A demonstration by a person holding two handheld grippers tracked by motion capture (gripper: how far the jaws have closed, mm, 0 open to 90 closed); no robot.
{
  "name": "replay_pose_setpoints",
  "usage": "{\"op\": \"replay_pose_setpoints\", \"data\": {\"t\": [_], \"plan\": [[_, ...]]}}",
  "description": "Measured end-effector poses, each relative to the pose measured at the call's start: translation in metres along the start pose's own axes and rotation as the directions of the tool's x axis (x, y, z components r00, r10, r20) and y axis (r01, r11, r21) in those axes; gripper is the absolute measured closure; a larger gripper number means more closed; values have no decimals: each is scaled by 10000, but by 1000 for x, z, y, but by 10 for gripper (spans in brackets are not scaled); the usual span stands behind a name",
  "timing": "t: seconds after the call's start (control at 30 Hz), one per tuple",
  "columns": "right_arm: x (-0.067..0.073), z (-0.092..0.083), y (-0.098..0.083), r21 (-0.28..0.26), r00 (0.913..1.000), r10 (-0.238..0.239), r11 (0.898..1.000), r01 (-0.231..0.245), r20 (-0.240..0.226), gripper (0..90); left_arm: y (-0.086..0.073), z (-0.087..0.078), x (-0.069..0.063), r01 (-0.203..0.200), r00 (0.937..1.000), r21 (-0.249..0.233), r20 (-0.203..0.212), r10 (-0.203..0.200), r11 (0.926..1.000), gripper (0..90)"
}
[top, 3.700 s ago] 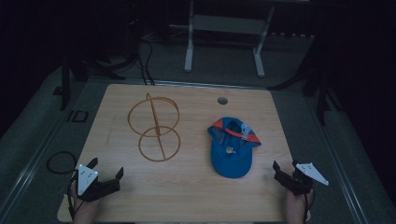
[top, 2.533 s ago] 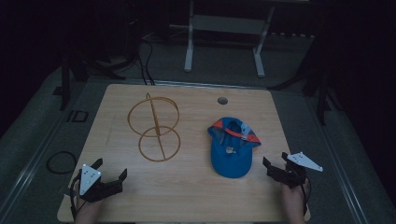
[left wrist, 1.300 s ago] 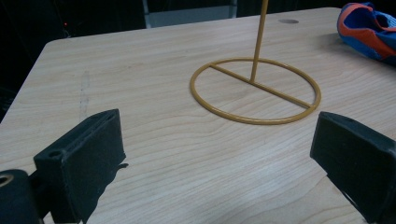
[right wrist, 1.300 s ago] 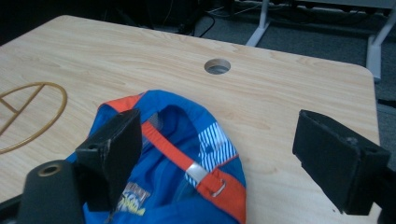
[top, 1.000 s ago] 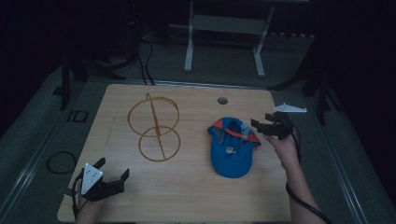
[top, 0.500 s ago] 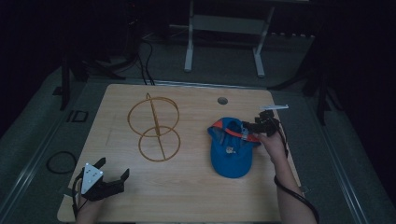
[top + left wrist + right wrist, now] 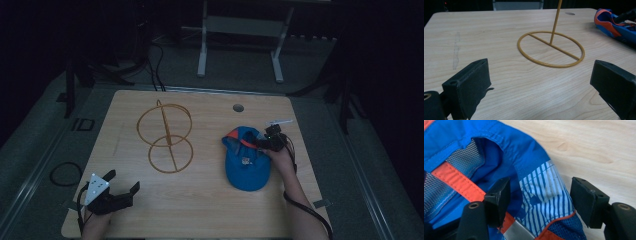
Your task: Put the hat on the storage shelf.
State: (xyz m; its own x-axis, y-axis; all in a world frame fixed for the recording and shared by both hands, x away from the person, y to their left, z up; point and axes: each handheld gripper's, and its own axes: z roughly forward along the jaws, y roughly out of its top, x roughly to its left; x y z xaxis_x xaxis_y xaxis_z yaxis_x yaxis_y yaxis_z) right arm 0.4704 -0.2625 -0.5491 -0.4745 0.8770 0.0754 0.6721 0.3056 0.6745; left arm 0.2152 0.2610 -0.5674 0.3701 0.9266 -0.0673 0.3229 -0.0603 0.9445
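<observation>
Wooden table [image 7: 200, 200] is seen bearing one blue cap [image 7: 245, 160] and one wire stand [image 7: 165, 135]. Right gripper [image 7: 540, 200] is spread astride the cap's striped rim; left gripper [image 7: 539, 85] is spread, well apart.

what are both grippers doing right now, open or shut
Left gripper: open, holding nothing, low over the table near the wire stand.
Right gripper: open, jaws straddling the striped edge of the blue cap, not yet closed on it.
</observation>
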Motion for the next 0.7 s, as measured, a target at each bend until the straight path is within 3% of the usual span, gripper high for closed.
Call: {"op": "replay_pose_setpoints", "data": {"t": [0.13,0.27,0.3,0.33,0.47,0.53,0.57,0.7], "plan": [[3,3,-4,106,9997,-230,9997,229,72,375,0,0,-1,-17,10000,-120,50,17,9999,31],[7,3,-5,153,9967,-670,9977,663,453,442,1,0,-2,77,10000,-160,-1,-77,9998,28],[10,3,-6,115,9943,-936,9956,932,504,499,1,0,-2,33,9999,-216,-158,-36,9998,28],[10,3,-6,115,9943,-936,9956,932,504,499,1,0,-2,33,9999,-216,-158,-36,9998,28],[14,3,-7,-52,9935,-1080,9941,1083,347,658,1,0,-3,-129,9992,-206,-374,121,9997,28],[15,3,-7,-56,9928,-1160,9932,1162,312,693,1,0,-3,47,9995,-194,-327,-53,9998,28],[17,3,-6,-36,9914,-1295,9916,1296,196,767,2,0,-2,174,9996,-170,-239,-178,9997,28],[20,5,-5,26,9899,-1409,9900,1409,149,824,0,0,-3,-182,9991,-65,-392,180,9998,28]]}}
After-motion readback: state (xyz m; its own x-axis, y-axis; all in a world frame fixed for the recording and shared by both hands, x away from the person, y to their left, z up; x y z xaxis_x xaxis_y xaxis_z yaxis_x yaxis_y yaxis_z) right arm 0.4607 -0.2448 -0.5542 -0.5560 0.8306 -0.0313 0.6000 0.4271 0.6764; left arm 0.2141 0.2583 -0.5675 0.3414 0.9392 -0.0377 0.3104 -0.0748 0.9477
